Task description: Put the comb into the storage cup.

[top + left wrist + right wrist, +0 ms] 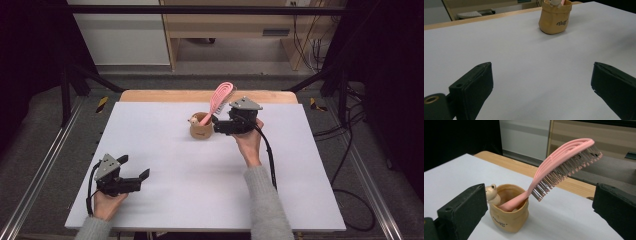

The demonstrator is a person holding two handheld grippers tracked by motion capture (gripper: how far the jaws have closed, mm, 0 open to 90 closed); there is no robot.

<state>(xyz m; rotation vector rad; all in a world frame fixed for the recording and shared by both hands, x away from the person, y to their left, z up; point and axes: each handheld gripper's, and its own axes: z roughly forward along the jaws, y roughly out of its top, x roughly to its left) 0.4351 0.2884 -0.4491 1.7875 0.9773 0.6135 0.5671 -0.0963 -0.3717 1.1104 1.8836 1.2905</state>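
Note:
A tan cup [200,129] [554,19] [509,213] with a small animal figure on its rim stands near the table's far middle. A pink hairbrush [218,99] [564,163] leans in it, handle down, bristled head up and to the right. My right gripper [216,122] [539,210] is just right of the cup, jaws wide apart, open, with the brush between them but untouched. My left gripper [134,167] [541,87] rests near the front left corner, open and holding nothing, pointing toward the cup.
The white table [165,165] has a wooden strip [200,95] along its far edge. Black frame rails [40,165] run along both sides, and cables [350,150] lie on the floor at the right. Wooden shelving [235,30] stands behind.

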